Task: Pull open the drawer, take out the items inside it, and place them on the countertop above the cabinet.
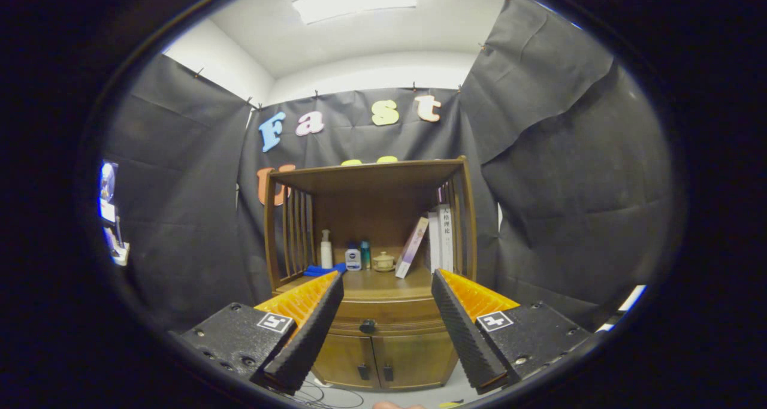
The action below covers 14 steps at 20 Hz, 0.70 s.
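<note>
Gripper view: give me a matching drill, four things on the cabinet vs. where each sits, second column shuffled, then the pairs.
Things:
1. drawer knob
2. white pump bottle
3. leaning book
4. small lidded jar

Places:
A. at the slatted side of the countertop, beside the blue cloth
B. tilted against the upright books
C. on the shut drawer front, beyond the open tongs, seen between their fingers
D. mid-countertop, between the small bottles and the leaning book

Pairs: 1-C, 2-A, 3-B, 4-D
</note>
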Each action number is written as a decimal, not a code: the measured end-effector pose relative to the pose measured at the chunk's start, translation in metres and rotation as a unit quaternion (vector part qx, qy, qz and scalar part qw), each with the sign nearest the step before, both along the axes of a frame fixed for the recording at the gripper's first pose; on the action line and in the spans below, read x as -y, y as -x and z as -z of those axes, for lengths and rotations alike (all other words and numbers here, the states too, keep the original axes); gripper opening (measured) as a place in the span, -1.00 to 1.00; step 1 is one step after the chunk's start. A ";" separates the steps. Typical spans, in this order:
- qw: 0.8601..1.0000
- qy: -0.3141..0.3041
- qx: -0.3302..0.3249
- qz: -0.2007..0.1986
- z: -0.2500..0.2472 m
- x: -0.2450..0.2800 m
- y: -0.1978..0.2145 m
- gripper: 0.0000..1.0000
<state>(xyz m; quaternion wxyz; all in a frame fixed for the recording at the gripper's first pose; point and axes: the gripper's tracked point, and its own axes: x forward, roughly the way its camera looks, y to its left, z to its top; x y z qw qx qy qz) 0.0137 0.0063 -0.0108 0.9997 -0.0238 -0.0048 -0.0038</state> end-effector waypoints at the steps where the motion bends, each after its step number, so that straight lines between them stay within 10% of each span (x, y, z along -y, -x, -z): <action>1: 1.000 0.000 -0.005 -0.003 0.004 -0.004 -0.002 0.93; 14: 0.998 0.015 -0.054 -0.027 0.084 -0.030 -0.061 0.93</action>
